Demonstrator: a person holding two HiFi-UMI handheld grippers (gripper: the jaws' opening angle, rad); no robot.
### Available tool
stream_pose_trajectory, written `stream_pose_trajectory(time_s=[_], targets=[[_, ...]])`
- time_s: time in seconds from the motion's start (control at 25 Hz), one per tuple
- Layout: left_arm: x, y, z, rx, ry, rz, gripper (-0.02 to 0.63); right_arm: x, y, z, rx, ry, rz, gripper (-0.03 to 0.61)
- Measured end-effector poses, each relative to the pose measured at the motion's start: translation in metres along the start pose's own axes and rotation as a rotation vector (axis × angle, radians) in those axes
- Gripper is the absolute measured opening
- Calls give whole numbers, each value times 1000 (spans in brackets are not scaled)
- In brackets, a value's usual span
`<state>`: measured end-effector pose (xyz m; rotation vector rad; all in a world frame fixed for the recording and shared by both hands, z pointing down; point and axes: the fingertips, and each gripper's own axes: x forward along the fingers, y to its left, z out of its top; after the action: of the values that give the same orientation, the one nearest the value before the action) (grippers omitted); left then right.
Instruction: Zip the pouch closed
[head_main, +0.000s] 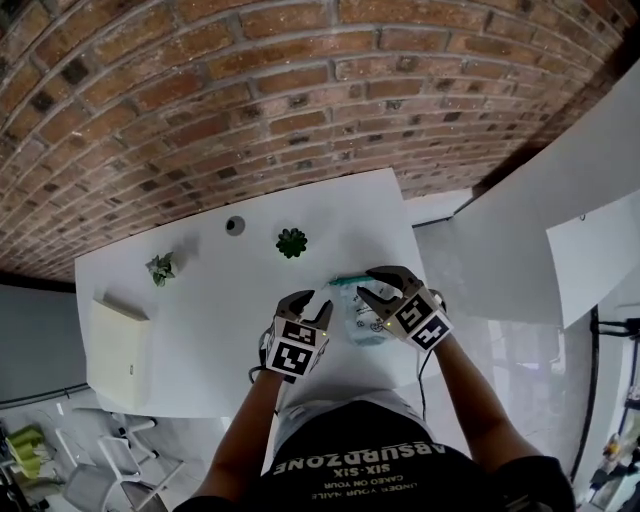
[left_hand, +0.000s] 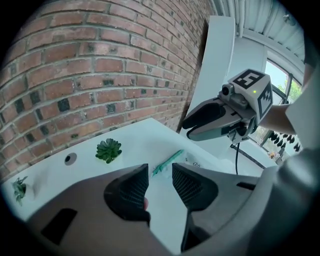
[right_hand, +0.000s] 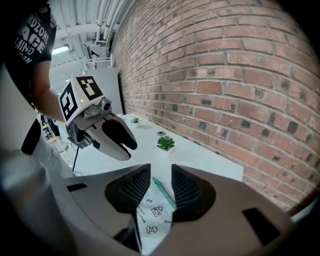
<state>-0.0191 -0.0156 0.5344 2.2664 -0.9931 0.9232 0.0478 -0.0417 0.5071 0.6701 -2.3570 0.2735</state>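
- The white desk (head_main: 200, 370) is standing flush against a red brick wall (head_main: 250, 90). Its top is showing plain and matt.
- The pouch (head_main: 362, 318) is lying flat near the desk's front right part. It is white with small printed drawings, and its green zipper (head_main: 350, 280) is running along the far edge.
- The right hand-held gripper (head_main: 378, 287) is hanging directly over the pouch. In the right gripper view its jaws are standing apart, and the pouch (right_hand: 150, 215) is showing in the gap and passing under the left jaw. It is not being clamped.
- The left hand-held gripper (head_main: 312, 305) is hovering just beside the pouch's left end. In the left gripper view the left hand-held gripper (left_hand: 160, 172) is showing its jaws apart with only bare desk between them, and the zipper (left_hand: 167, 162) is lying just beyond the tips.
- A green succulent (head_main: 291, 242) is sitting behind the pouch, towards the wall. A round cable hole (head_main: 235, 225) is showing to its left.
- A smaller pale plant (head_main: 160, 267) is standing farther left, well apart from the pouch.
- A flat cream box (head_main: 118, 345) is resting at the desk's left end.
- Large white panels (head_main: 520, 240) are leaning or standing to the right of the desk.
- White chairs (head_main: 110, 460) are standing on the floor at the lower left.
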Motion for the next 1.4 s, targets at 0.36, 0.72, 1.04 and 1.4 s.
stream_pose_trajectory(time_s=[0.36, 0.72, 1.04, 1.4], targets=[[49, 11, -21, 0, 79, -29, 132, 50, -14, -19, -78, 104, 107, 121], [75, 18, -36, -4, 156, -17, 132, 89, -16, -36, -202, 198, 191, 112], [92, 20, -46, 8, 207, -14, 132, 119, -12, -68, -498, 366, 256, 107], [106, 29, -60, 13, 265, -11, 132, 134, -8, -84, -662, 451, 330, 107]])
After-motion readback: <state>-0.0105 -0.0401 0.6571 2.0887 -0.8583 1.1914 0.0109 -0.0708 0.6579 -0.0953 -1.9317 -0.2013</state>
